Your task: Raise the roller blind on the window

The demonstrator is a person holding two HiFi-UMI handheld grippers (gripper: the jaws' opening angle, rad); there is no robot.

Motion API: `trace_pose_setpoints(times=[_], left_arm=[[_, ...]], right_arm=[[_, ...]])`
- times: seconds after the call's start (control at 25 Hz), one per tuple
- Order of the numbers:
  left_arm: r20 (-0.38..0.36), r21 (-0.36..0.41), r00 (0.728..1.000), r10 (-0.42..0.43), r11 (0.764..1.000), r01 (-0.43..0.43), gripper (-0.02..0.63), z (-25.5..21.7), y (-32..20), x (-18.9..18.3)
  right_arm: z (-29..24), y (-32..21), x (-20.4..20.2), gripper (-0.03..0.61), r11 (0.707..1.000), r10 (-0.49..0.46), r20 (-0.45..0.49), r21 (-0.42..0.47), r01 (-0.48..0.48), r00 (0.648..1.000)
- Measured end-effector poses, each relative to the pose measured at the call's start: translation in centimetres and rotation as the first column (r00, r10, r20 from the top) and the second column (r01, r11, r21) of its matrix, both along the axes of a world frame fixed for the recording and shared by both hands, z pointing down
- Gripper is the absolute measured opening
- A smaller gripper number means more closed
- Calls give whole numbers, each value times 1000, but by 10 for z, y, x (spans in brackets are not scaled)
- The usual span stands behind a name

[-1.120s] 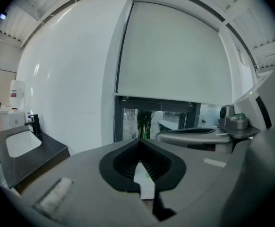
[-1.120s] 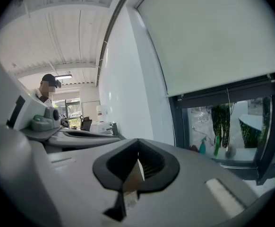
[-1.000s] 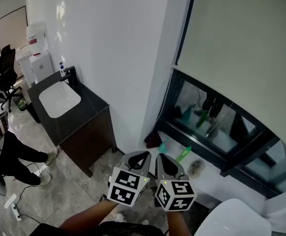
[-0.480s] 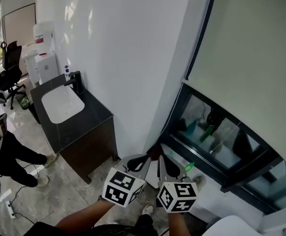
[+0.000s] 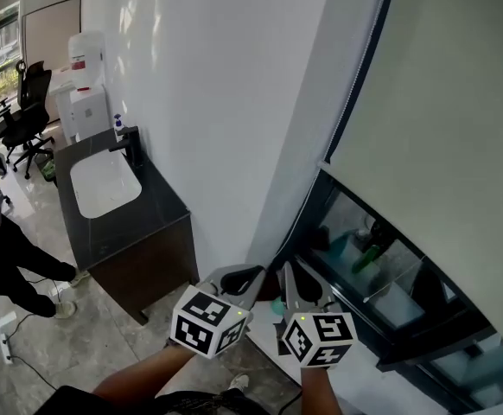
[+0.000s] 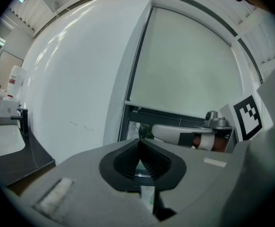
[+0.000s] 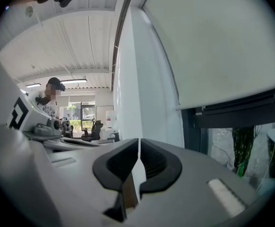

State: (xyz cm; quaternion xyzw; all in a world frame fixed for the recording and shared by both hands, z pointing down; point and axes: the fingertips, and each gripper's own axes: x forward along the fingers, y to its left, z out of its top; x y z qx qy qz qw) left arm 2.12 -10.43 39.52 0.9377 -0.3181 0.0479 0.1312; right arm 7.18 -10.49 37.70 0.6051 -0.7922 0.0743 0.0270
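Observation:
A pale roller blind [image 5: 442, 111] covers most of the dark-framed window [image 5: 390, 301], and its bottom edge [image 6: 175, 109] hangs partway down. Its bead chain [image 5: 347, 111] runs down the frame's left side, also seen as a thin line of chain [image 6: 128, 86] in the left gripper view. My left gripper [image 5: 250, 277] and right gripper [image 5: 288, 273] are held side by side low in the head view, below the blind and short of the chain. Both have their jaws shut with nothing between them.
A white wall [image 5: 217, 102] stands left of the window. A dark vanity with a white basin [image 5: 103, 184] and black tap is at the left. Bottles [image 5: 368, 253] stand behind the glass. A person's legs [image 5: 9, 258] and office chairs [image 5: 22, 115] are at the far left.
The head view has shifted up and toward the window; blind and chain sit larger and higher in the frame. Both grippers have stayed low and together, still shut.

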Motion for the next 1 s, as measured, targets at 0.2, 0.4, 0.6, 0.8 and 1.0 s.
trace_pose_setpoints(times=[0.2,0.4,0.6,0.8,1.0], left_arm=[[-29,25,999,-44,999,45,0,-9,-30,19],[-63,31,994,-85,996,87,0,-21,-55,29],[-83,48,990,-112,992,116,2,-34,-72,30],[-86,58,992,-87,994,92,2,-41,-82,31],[-120,82,993,-19,996,29,5,-61,-93,37]], right_arm=[[-13,-42,27,6,995,-98,-20,30,99,995],[-28,-79,40,29,975,-216,-52,40,218,975],[-51,-122,46,32,954,-288,-86,63,294,954],[-74,-157,48,55,943,-312,-98,89,320,945],[-85,-181,47,69,940,-315,-115,97,327,942]])
